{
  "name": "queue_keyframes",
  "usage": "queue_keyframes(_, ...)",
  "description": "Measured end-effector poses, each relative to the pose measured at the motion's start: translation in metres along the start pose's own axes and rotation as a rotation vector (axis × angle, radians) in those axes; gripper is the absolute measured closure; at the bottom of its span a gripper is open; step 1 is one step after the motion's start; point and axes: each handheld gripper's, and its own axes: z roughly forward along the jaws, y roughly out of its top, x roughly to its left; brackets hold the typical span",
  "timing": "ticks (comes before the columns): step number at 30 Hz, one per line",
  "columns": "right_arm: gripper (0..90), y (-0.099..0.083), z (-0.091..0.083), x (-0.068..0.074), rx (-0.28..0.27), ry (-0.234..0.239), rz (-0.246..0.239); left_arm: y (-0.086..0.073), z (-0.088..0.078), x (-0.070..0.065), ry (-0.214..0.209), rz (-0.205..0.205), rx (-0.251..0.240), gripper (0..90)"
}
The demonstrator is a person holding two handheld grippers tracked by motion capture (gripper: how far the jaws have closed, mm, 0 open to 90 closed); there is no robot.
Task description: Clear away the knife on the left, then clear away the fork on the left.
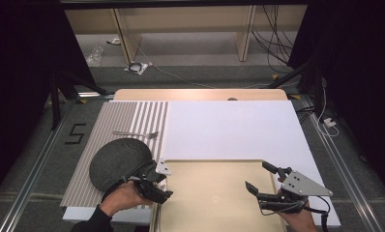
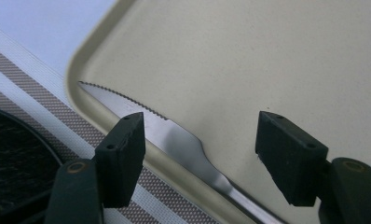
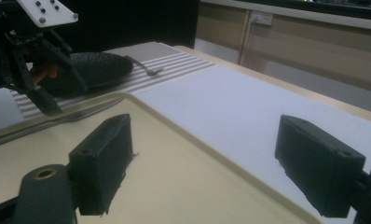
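— Steel, was it, the thing lying by the left gripper (image 1: 162, 186)?

— Yes, a serrated table knife (image 2: 174, 140), resting along the left rim of the beige tray (image 1: 214, 193), blade toward the tray's far-left corner.

— And the claw on it?

— Released. Its jaws stood apart above the knife, one on each side of the blade, and neither pad pressed on it.

— What lay further left?

— A dark round plate (image 1: 119, 163) on the striped mat (image 1: 132, 118), near the mat's front edge, with a fork (image 1: 135, 134) just behind it.

— And at the right?

— The right gripper (image 1: 262, 180) hovered over the tray's right part, jaws wide with nothing between them. White board (image 1: 229, 125) ran behind the tray.
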Motion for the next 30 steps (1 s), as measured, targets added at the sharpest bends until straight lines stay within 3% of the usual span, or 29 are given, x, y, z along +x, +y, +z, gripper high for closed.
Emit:
queue_keyframes(10, 19.8, 0.001, 0.0, 0.002, 0.006, 0.001, -0.01, -0.003, -0.005, 0.01, 0.06, -0.038, -0.084, 24.7)
queue_keyframes(25, 19.7, 0.0, 0.0, 0.001, 0.004, -0.003, -0.009, -0.01, -0.016, 0.034, 0.172, -0.119, -0.204, 22.1)
queue_keyframes(30, 19.7, 0.001, 0.001, 0.003, 0.013, -0.001, -0.011, -0.014, -0.016, 0.042, 0.194, -0.132, -0.221, 22.1)
